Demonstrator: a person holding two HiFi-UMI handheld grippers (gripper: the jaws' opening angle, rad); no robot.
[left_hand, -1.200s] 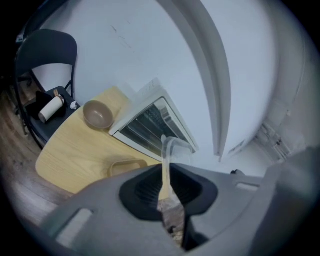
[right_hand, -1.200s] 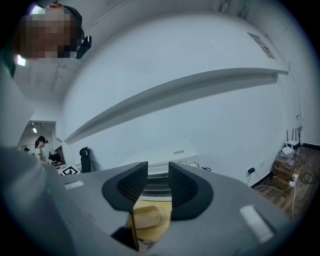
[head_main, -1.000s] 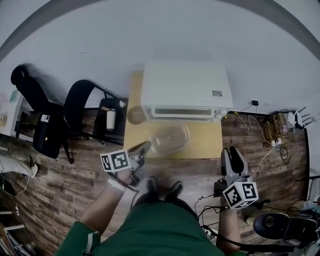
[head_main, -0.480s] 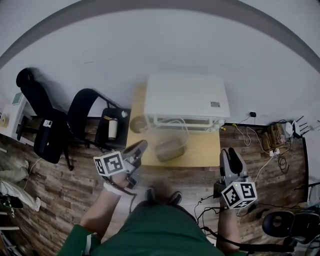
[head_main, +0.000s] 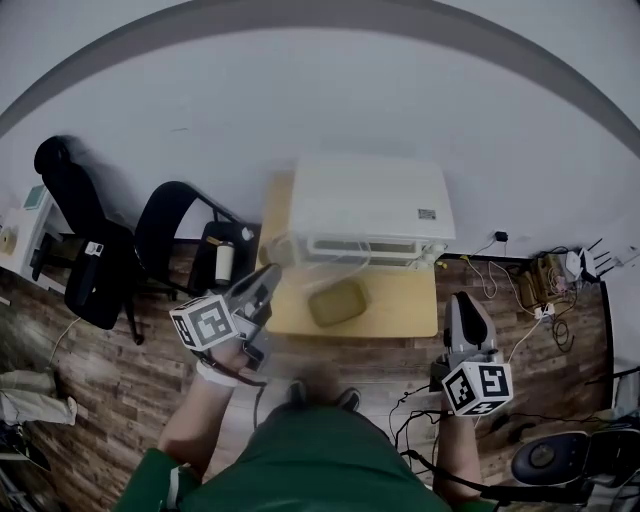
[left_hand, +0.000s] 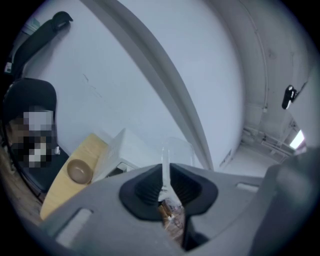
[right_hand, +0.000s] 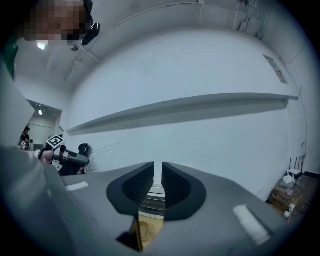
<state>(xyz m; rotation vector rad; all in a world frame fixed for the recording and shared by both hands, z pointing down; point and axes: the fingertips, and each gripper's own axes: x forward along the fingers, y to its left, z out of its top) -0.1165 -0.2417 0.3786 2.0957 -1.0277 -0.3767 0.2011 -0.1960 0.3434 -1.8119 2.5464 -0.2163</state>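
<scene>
Above the near-left part of the counter (head_main: 405, 300), the left gripper (head_main: 268, 278) holds a clear lid (head_main: 325, 255) in the air. Its jaws are clamped on one thin edge of the lid only. The lid hangs over the tan box (head_main: 337, 302) and just in front of the white oven (head_main: 370, 195). It touches neither, as far as the head view shows.

The right gripper (head_main: 465, 310) hangs off the counter's right end, well apart from the lid. Its jaws stand a narrow slit apart with nothing between them.

Risks as judged from here:
- The grip is an edge pinch on slick, thin plastic (the weakest hold going). A quick wrist turn could make the lid pivot or slide out of the jaws.
- If it drops, it would land on the box, hit the bowl (left_hand: 78, 170), or go over the edge to the wood floor (head_main: 120, 370).
- A sweep toward the wall could knock the lid's far rim against the oven front and lever it loose.
- The right gripper is too far off to steady the lid.
</scene>
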